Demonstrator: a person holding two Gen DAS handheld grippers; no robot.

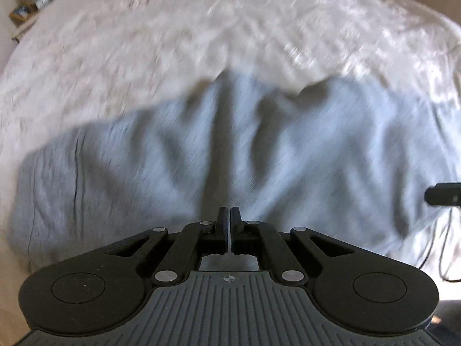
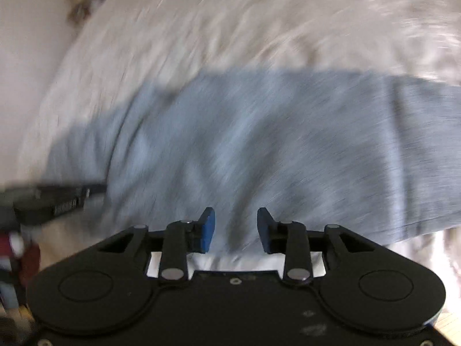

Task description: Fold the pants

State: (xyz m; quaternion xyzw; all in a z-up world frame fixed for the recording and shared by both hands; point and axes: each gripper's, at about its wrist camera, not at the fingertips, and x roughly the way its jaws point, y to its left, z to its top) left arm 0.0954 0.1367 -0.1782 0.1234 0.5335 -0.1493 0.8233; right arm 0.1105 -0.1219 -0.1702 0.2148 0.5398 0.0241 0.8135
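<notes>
1. I see light grey-blue pants (image 1: 230,150), a soft heathered knit, spread across a bed covered in a crinkled white bedspread (image 1: 173,28). Both views are smeared by motion blur.
2. In the left wrist view, deep folds fan out through the fabric from the tip of my left claw (image 1: 229,216). Its two black fingers are pressed together with only a sliver between them, pinching an edge of the pants.
3. In the right wrist view, my right claw (image 2: 236,229) stands wide, its blue-padded fingers (image 2: 208,229) apart with nothing between them, just above the near edge of the pants (image 2: 259,144).
4. Each claw appears as a dark bar at the edge of the other's view.
5. A shelf (image 1: 31,5) of small blurred items sits beyond the bed's far left corner.
</notes>
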